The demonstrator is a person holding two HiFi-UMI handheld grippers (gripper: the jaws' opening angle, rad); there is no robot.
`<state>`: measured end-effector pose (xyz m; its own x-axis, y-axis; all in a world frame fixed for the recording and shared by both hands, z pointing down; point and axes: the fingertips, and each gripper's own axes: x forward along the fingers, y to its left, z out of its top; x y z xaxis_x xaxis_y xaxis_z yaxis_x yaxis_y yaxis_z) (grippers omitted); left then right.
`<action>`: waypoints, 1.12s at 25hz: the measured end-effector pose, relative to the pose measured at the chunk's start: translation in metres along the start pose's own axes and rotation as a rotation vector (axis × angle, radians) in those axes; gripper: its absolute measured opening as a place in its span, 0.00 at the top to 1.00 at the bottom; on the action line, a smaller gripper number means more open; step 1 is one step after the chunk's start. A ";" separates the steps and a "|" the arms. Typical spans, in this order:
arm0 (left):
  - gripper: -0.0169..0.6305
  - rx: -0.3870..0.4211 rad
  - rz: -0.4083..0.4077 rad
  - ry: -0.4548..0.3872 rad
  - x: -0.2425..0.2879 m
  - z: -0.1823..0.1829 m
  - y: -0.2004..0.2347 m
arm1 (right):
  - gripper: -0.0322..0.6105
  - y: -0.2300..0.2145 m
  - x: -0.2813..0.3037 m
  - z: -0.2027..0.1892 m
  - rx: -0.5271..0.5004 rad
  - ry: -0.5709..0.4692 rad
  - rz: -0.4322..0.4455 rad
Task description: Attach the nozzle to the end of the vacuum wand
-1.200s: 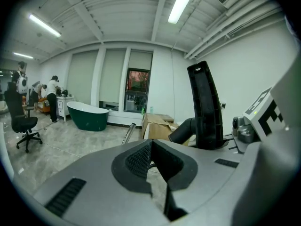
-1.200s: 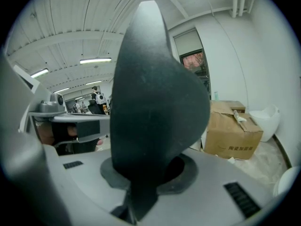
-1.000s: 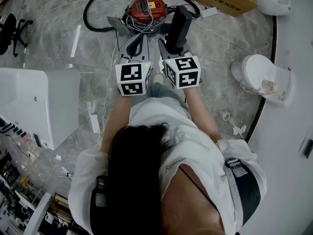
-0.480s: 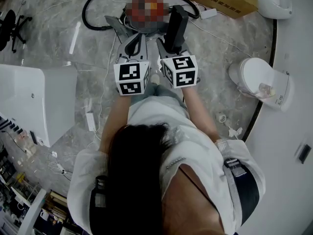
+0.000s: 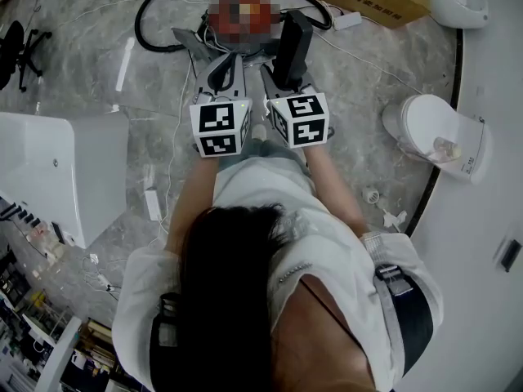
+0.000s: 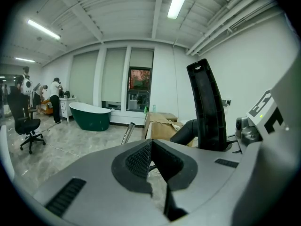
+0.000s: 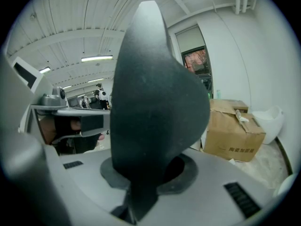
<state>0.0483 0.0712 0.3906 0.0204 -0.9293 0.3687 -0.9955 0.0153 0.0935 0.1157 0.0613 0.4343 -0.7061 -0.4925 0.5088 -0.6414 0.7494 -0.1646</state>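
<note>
Little has changed over the last second. The left gripper (image 6: 149, 160) has crept slightly farther out over the grey marbled floor (image 5: 90, 31), towards the looped black hose (image 5: 145, 16). The right gripper (image 7: 143, 185) has stayed almost where it was, and neither pair of tongs has changed its setting.

The left tongs are pressed together with nothing between them. The right tongs are clamped on the lower part of the broad black plastic vacuum nozzle (image 7: 155, 93), which stands upright above them and fills most of the right gripper view. In the head view the nozzle is just right of the left gripper and points to the far side.

The thin silver metal wand (image 6: 128, 133) shows only in the left gripper view. It slants up from the floor beyond the closed tongs, just left of the brown cardboard box (image 6: 160, 123). It is well apart from both grippers, and nothing touches it. I cannot pick it out in the head view.

The small advance suggests the approach is still under way, with the joining not yet begun. The nozzle is held firmly but has not reached the wand's end. I would expect the left tongs to have to part before they could steady the tube. The nozzle's socket would then need lining up with the slanted tube, and a tilted push might simply knock the loose wand aside.
</note>
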 end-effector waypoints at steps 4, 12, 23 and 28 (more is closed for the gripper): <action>0.97 0.007 -0.007 0.000 0.008 0.002 0.001 | 0.81 -0.005 0.004 0.005 -0.010 -0.004 -0.003; 0.97 0.000 -0.023 0.003 0.031 0.013 0.012 | 0.81 -0.017 0.024 0.020 0.007 -0.001 -0.009; 0.97 0.028 -0.035 0.066 0.063 0.013 0.024 | 0.81 -0.027 0.052 0.031 0.048 0.014 -0.011; 0.97 0.024 -0.034 0.088 0.077 0.008 0.035 | 0.81 -0.033 0.067 0.037 0.051 0.016 -0.020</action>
<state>0.0143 -0.0028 0.4146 0.0616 -0.8929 0.4460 -0.9960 -0.0261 0.0853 0.0786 -0.0130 0.4430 -0.6883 -0.4998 0.5259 -0.6701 0.7156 -0.1970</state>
